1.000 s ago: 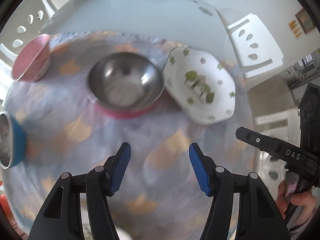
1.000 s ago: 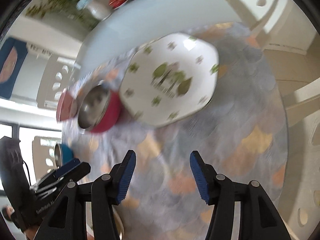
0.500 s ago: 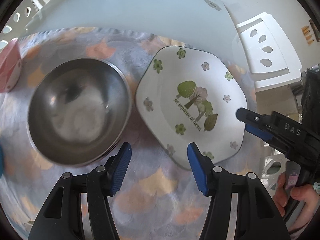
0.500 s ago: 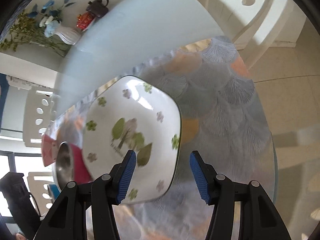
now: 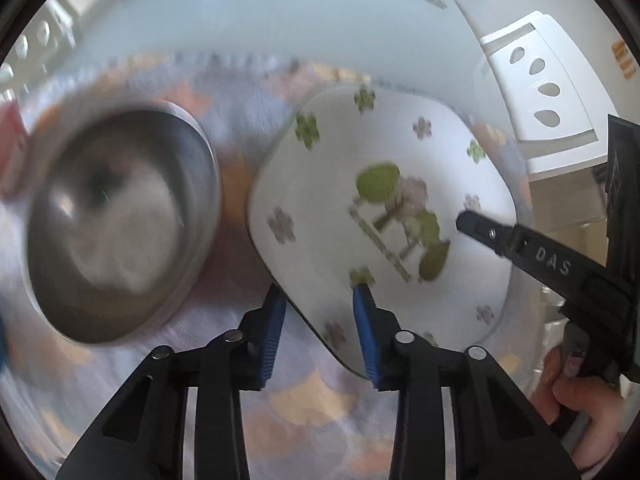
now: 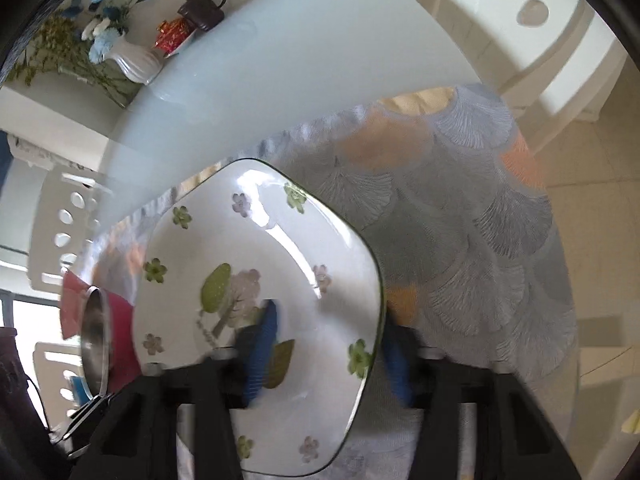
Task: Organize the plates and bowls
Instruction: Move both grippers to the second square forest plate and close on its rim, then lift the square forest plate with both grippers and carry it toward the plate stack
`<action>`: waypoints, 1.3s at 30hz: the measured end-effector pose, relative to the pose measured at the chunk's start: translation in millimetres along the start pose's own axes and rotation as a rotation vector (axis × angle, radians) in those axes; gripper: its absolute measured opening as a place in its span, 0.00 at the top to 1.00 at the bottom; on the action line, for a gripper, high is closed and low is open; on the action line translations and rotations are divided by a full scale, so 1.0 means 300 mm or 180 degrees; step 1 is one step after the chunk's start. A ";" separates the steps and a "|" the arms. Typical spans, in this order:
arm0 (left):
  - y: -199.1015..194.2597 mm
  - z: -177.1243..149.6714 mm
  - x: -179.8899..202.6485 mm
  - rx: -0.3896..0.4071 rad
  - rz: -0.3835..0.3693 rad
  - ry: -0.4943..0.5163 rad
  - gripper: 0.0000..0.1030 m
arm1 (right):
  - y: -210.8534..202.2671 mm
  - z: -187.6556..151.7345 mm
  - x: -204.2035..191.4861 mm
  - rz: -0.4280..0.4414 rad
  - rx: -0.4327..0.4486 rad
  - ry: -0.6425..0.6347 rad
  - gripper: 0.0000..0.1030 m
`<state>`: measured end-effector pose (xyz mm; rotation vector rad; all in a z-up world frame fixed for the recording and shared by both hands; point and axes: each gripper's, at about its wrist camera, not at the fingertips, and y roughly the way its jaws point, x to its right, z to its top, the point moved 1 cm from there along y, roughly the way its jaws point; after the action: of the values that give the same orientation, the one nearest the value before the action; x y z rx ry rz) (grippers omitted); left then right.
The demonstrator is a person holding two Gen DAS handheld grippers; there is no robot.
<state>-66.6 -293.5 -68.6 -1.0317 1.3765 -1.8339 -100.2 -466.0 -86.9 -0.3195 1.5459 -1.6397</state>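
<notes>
A white plate point(image 5: 340, 152) with a green tree picture lies on the patterned cloth point(image 5: 312, 404). My left gripper point(image 5: 318, 308) straddles its near-left rim, one blue pad outside the edge and one over the plate face, and its jaws are closing. In the right wrist view, the right gripper point(image 6: 330, 316) straddles the opposite rim of the plate point(image 6: 280, 264). Its blurred jaws are closing, one pad over the tree picture and one outside the edge. A steel bowl point(image 5: 120, 220) with a red outside stands just left of the plate.
White chairs point(image 5: 540, 100) point(image 6: 540, 20) stand around the pale table point(image 5: 240, 12). A flower vase point(image 6: 136, 64) and a dark teapot point(image 6: 204, 8) stand at its far end. A pink bowl point(image 5: 12, 148) shows blurred at the left edge. A hand point(image 5: 580, 400) holds the right gripper.
Both grippers came down and in toward the plate. Each pair of jaws has narrowed, and the plate's rim now lies between them on either side.
</notes>
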 end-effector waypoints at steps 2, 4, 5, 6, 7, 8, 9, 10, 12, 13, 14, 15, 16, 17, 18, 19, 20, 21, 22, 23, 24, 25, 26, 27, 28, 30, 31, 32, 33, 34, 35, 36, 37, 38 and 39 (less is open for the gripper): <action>0.021 -0.007 0.004 0.0013 -0.0057 0.0019 0.74 | -0.002 -0.002 0.005 -0.0017 -0.0002 -0.0013 0.73; 0.020 -0.008 0.003 0.0040 -0.0047 -0.0004 0.74 | -0.007 -0.006 0.015 0.0034 -0.0031 -0.0015 0.75; 0.019 -0.008 0.004 0.0054 -0.0031 0.0024 0.74 | -0.007 -0.011 0.021 0.0076 -0.0093 -0.0001 0.77; 0.017 -0.011 0.004 0.0070 -0.0019 0.0057 0.74 | -0.010 -0.017 0.023 0.0089 -0.0135 -0.0005 0.79; 0.015 -0.013 0.005 0.0080 -0.0013 0.0097 0.74 | -0.014 -0.023 0.021 0.0082 -0.0144 -0.0027 0.79; 0.012 -0.015 0.005 0.0085 -0.0004 0.0129 0.74 | -0.017 -0.030 0.016 0.0062 -0.0149 -0.0064 0.80; 0.006 -0.018 0.007 0.0097 0.0021 0.0184 0.74 | -0.021 -0.039 0.015 0.0046 -0.0155 -0.0103 0.80; 0.000 -0.023 0.010 0.0114 0.0053 0.0249 0.74 | -0.022 -0.050 0.013 0.0051 -0.0164 -0.0109 0.80; -0.010 -0.031 0.006 0.0138 0.0049 0.0327 0.74 | -0.024 -0.077 0.011 0.0081 -0.0183 -0.0091 0.80; -0.014 -0.034 0.002 0.0138 0.0026 0.0329 0.74 | -0.027 -0.091 0.008 0.0099 -0.0192 -0.0088 0.80; -0.016 -0.036 -0.001 0.0134 0.0004 0.0330 0.74 | -0.031 -0.103 0.005 0.0116 -0.0203 -0.0088 0.80; -0.021 -0.042 -0.005 0.0136 -0.0011 0.0331 0.74 | -0.035 -0.113 0.004 0.0122 -0.0199 -0.0089 0.81; -0.028 -0.051 -0.010 0.0143 -0.0018 0.0339 0.74 | -0.040 -0.130 0.000 0.0139 -0.0207 -0.0099 0.81; -0.036 -0.059 -0.017 0.0155 -0.0024 0.0345 0.74 | -0.044 -0.142 0.000 0.0158 -0.0209 -0.0094 0.81; -0.043 -0.067 -0.021 0.0181 -0.0021 0.0357 0.74 | -0.048 -0.160 0.001 0.0213 -0.0218 -0.0055 0.81; -0.046 -0.072 -0.021 0.0197 -0.0015 0.0378 0.74 | -0.054 -0.171 0.004 0.0260 -0.0217 -0.0020 0.82; -0.058 -0.085 -0.035 0.0225 -0.0017 0.0394 0.75 | -0.055 -0.178 0.004 0.0286 -0.0209 0.0003 0.83; -0.063 -0.090 -0.039 0.0245 -0.0023 0.0396 0.75 | -0.060 -0.194 0.009 0.0340 -0.0193 0.0054 0.84; -0.068 -0.096 -0.043 0.0257 -0.0027 0.0403 0.76 | -0.065 -0.205 0.011 0.0373 -0.0180 0.0089 0.84; -0.069 -0.100 -0.042 0.0267 -0.0027 0.0412 0.76 | -0.065 -0.211 0.008 0.0388 -0.0168 0.0109 0.85; -0.073 -0.109 -0.046 0.0282 -0.0021 0.0417 0.76 | -0.068 -0.224 0.006 0.0407 -0.0161 0.0128 0.85; -0.077 -0.116 -0.052 0.0285 -0.0017 0.0423 0.76 | -0.072 -0.243 0.003 0.0430 -0.0163 0.0135 0.85; -0.083 -0.127 -0.057 0.0280 -0.0017 0.0439 0.76 | -0.074 -0.252 -0.001 0.0433 -0.0163 0.0133 0.85; -0.088 -0.136 -0.057 0.0271 -0.0022 0.0455 0.76 | -0.076 -0.265 -0.008 0.0428 -0.0158 0.0132 0.85; -0.090 -0.142 -0.055 0.0266 -0.0022 0.0460 0.76 | -0.081 -0.281 -0.009 0.0434 -0.0159 0.0149 0.85; -0.101 -0.161 -0.059 0.0259 -0.0026 0.0483 0.76 | -0.088 -0.305 -0.010 0.0458 -0.0167 0.0185 0.85; -0.108 -0.176 -0.064 0.0252 -0.0032 0.0491 0.76 | -0.095 -0.325 -0.012 0.0455 -0.0167 0.0195 0.85; -0.108 -0.182 -0.059 0.0248 -0.0036 0.0498 0.76 | -0.099 -0.333 -0.013 0.0452 -0.0167 0.0196 0.85; -0.116 -0.198 -0.063 0.0246 -0.0049 0.0503 0.76 | -0.108 -0.354 -0.016 0.0442 -0.0165 0.0203 0.85; -0.119 -0.207 -0.062 0.0244 -0.0057 0.0507 0.76 | -0.110 -0.366 -0.021 0.0442 -0.0165 0.0211 0.85; -0.126 -0.223 -0.067 0.0229 -0.0070 0.0516 0.76 | -0.116 -0.380 -0.019 0.0449 -0.0166 0.0226 0.85; -0.132 -0.240 -0.073 0.0215 -0.0085 0.0522 0.76 | -0.118 -0.396 -0.022 0.0455 -0.0166 0.0245 0.85; -0.135 -0.252 -0.076 0.0204 -0.0094 0.0526 0.76 | -0.126 -0.419 -0.021 0.0458 -0.0162 0.0262 0.85; -0.139 -0.270 -0.083 0.0187 -0.0104 0.0531 0.76 | -0.130 -0.436 -0.019 0.0464 -0.0167 0.0278 0.85; -0.141 -0.288 -0.087 0.0172 -0.0110 0.0541 0.76 | -0.134 -0.456 -0.019 0.0474 -0.0174 0.0304 0.85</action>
<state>-128.9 -218.8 -46.8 -0.8945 1.4056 -2.0119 -205.9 -370.8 -76.5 -0.1527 1.6475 -1.5178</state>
